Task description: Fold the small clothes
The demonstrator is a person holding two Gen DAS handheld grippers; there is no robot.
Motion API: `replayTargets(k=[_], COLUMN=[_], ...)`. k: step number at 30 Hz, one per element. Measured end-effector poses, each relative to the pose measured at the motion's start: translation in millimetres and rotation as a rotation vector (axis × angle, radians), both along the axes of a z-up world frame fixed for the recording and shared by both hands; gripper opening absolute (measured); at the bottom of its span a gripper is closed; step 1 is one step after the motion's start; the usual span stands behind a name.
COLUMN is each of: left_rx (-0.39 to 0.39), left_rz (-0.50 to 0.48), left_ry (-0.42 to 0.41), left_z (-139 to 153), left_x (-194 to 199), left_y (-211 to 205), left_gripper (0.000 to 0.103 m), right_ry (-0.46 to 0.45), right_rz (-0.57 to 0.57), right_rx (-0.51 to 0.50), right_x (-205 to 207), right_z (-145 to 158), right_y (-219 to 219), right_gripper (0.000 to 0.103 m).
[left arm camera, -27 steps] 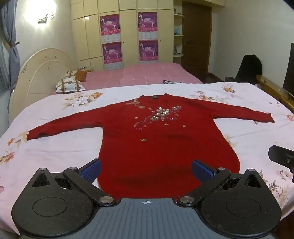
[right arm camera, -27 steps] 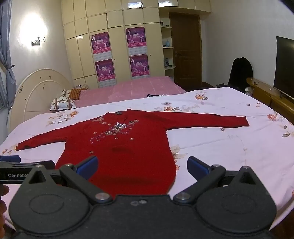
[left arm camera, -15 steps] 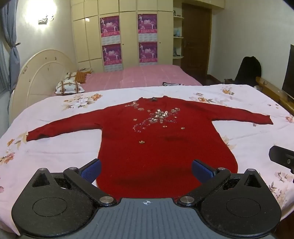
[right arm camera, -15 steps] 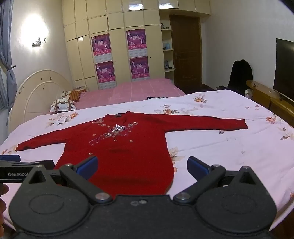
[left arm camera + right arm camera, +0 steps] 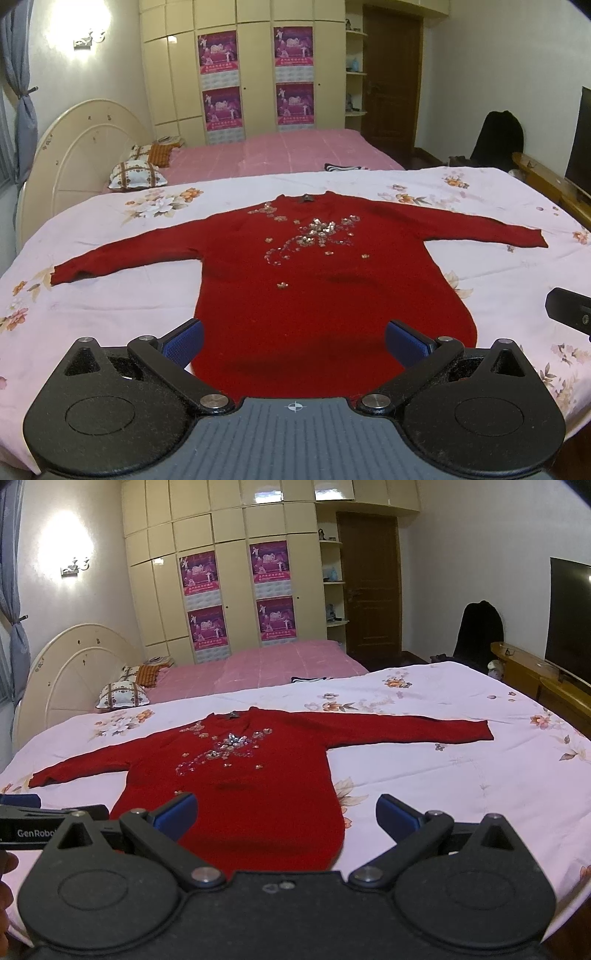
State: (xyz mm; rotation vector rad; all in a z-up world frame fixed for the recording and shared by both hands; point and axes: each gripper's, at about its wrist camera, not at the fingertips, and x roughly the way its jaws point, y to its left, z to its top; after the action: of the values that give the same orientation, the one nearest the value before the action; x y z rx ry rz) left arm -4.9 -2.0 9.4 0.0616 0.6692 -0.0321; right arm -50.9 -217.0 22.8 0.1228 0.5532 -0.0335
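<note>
Red knit wool, long-sleeved and sewn with silvery sequin flowers across the chest: this sweater (image 5: pixel 317 288) lies flat and face up on the bed's pale pink floral sheet (image 5: pixel 110 306), filling the middle of both views, its 2 sleeves spread out to left and right and its rounded hem at the bottom of the frame, nearest us.

We judge the folding has not begun. To do the first fold well, we would take a sleeve by its cuff, pinch only the knit and not the sheet under it, and carry it across the body without dragging the sequins. The left cuff (image 5: pixel 64 273) sits at the mid-left of the left view, the right cuff (image 5: pixel 476 731) at the mid-right of the right view.

Our left claw (image 5: pixel 293 341) stands wide apart and holds nothing; the hem lies just beyond its blue pads (image 5: pixel 184 338). Our right claw (image 5: pixel 286 816) is equally spread and empty, hovering over the hem's right corner, with the cuffs well apart from both claws.
</note>
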Motion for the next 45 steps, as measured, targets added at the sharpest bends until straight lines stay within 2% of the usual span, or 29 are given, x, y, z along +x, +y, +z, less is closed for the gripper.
replayTargets(k=[6,12,18,21,23,37,45], left_rx=[-0.006,-0.021,-0.081,-0.075,-0.038,-0.013,-0.009], left_rz=[-0.005,-0.006,-0.006,-0.007,-0.006,-0.003,0.016], left_ry=[0.041,0.021,0.028,0.029,0.033,0.097,0.102], left_z=[-5.5,-9.2,-14.6,-17.2,-20.7,-31.1,-50.6], left_x=[6.5,13.3,20.6,23.9,27.6,50.2,99.8], left_y=[2.9,3.4,7.5,8.7,8.3,14.7,3.1], left_gripper=[0.103,0.103,0.103,0.103,0.103,0.103,0.103], right_ry=[0.005,0.005,0.000,-0.001,0.001,0.006,0.015], right_rz=[-0.016,-0.032,-0.049,-0.056,-0.056,-0.060,-0.115], right_rx=[-0.005,-0.018,-0.039,-0.046,-0.049,-0.054,-0.051], right_x=[2.3,6.6,14.9,18.7,21.6,34.4,70.8], right_z=[-2.5,-5.8,-10.7,-11.9,-12.7,-17.0,-30.3], right_y=[2.3,5.8,7.4,9.2,11.0,11.7,-29.8], right_gripper=[0.102,0.102,0.102,0.102,0.102,0.102,0.101])
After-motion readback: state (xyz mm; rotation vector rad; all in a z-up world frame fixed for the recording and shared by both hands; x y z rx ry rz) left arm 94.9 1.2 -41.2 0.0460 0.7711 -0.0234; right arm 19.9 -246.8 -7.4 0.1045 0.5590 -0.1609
